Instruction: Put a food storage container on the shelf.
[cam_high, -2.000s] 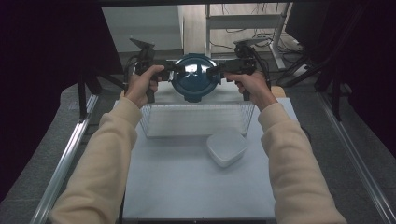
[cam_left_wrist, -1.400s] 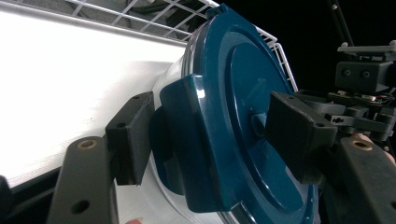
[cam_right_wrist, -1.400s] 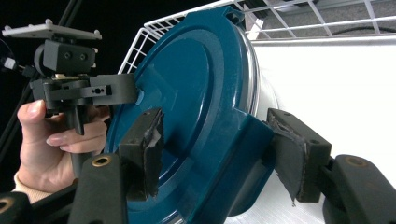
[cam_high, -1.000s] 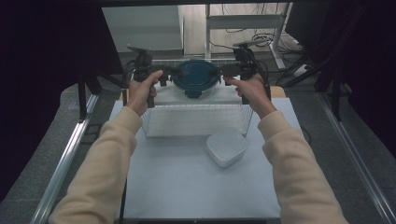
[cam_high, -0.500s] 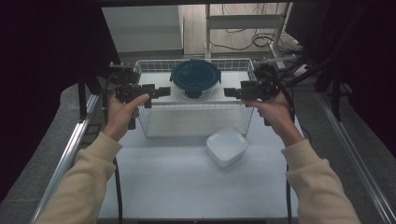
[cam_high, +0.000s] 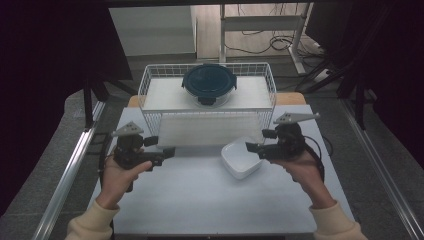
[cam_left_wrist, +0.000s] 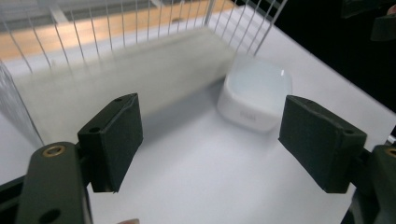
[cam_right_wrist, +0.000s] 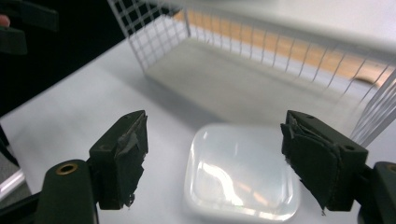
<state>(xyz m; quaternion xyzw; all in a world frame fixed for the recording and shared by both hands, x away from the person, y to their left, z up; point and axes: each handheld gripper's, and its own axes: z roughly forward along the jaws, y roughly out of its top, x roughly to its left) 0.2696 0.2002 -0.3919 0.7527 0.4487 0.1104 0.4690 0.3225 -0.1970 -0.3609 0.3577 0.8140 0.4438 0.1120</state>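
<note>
Hovering both claws, released, near white dish (cam_high: 241, 159) on table (cam_high: 200, 200).
Dish: glossy, rounded-square, empty, in front of wire basket (cam_high: 150, 82); basket holds lidded blue container (cam_high: 209, 84).

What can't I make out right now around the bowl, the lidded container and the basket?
- Container contents: high view, the dark lid hides them.
- Marking on the bowl side: left gripper view, too blurred to read.
- Bowl's near rim: right gripper view, cut off behind the right gripper jaws.
- Basket top: both gripper views, cut off by the upper edge.
- Left gripper sits open; what's beneath it is outside the frame.
</note>
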